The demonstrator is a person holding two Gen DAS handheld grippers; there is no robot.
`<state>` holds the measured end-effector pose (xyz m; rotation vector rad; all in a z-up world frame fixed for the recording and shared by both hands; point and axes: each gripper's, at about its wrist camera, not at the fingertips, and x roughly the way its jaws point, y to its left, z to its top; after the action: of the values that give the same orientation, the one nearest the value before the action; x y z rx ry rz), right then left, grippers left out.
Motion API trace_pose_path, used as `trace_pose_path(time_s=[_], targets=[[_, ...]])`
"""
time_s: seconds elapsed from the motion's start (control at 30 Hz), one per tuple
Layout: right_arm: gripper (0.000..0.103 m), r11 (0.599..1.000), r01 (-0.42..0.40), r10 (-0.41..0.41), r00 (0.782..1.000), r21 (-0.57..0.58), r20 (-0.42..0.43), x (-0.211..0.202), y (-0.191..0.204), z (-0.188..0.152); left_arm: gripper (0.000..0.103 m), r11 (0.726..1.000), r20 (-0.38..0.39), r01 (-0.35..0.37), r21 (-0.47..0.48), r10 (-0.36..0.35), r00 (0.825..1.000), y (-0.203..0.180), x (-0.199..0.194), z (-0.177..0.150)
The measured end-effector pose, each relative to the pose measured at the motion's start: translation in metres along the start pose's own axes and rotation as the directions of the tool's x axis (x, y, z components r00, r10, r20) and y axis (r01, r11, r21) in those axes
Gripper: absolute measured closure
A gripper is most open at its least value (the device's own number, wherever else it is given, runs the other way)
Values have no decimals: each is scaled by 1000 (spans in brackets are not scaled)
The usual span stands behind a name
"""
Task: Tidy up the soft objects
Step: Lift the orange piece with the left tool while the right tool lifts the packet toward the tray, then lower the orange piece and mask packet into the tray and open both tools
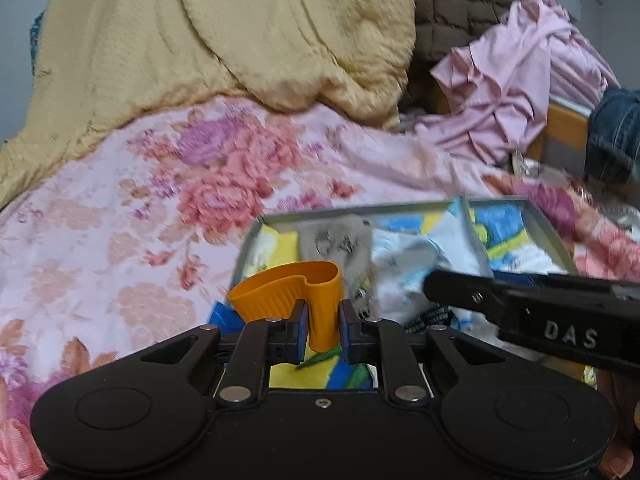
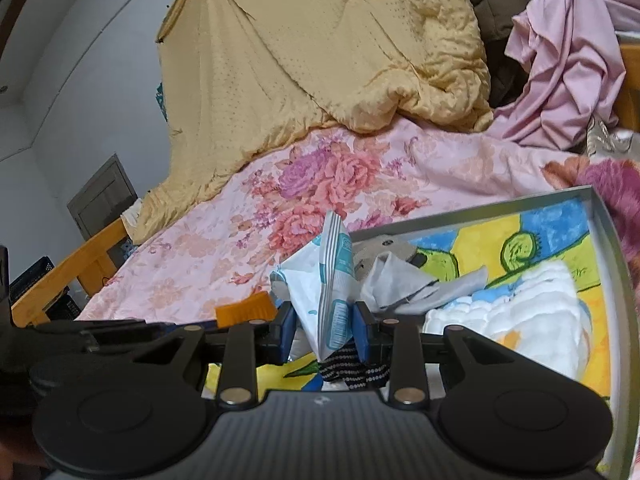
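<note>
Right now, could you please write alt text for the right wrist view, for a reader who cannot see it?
The right tongs grip a white and blue packet above a grey tray with a colourful lining. The tray sits on a pink floral bedsheet, with a yellow blanket heaped behind.

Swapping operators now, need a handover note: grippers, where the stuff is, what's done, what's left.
Left gripper: shut on the orange silicone piece, held over the near edge of the tray.
Right gripper: shut on a white and blue packet, over the tray's near left corner; a dark striped cloth lies just below it.
In the tray: grey cloth, white fluffy cloth, on a colourful liner.
Around it on the bed: floral sheet, yellow quilt, pink clothes, jeans.
Done: some pieces in the tray.
Left: place both held items; whether the loose clothes belong in the job is unclear.
</note>
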<state>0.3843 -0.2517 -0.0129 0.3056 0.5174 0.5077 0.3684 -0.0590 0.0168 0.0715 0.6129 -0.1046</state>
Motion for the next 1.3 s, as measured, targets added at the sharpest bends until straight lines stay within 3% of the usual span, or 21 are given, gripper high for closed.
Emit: trace_pose_path(time_s=[0.3, 0.5, 1.0, 1.3], targets=[[67, 997, 70, -71, 997, -32, -28, 11, -2, -5, 85, 1000, -57, 3, -15, -3, 998, 1, 20, -19], [66, 987, 122, -125, 992, -106, -28, 12, 7, -7, 83, 998, -71, -2, -65, -3, 997, 10, 24, -19], [61, 972, 185, -192, 981, -145, -37, 14, 6, -8, 76, 994, -113, -3, -110, -10, 994, 12, 31, -19], [34, 957, 215, -223, 975, -196, -19, 4, 12, -7, 67, 995, -128, 1, -102, -15, 992, 11, 25, -22]])
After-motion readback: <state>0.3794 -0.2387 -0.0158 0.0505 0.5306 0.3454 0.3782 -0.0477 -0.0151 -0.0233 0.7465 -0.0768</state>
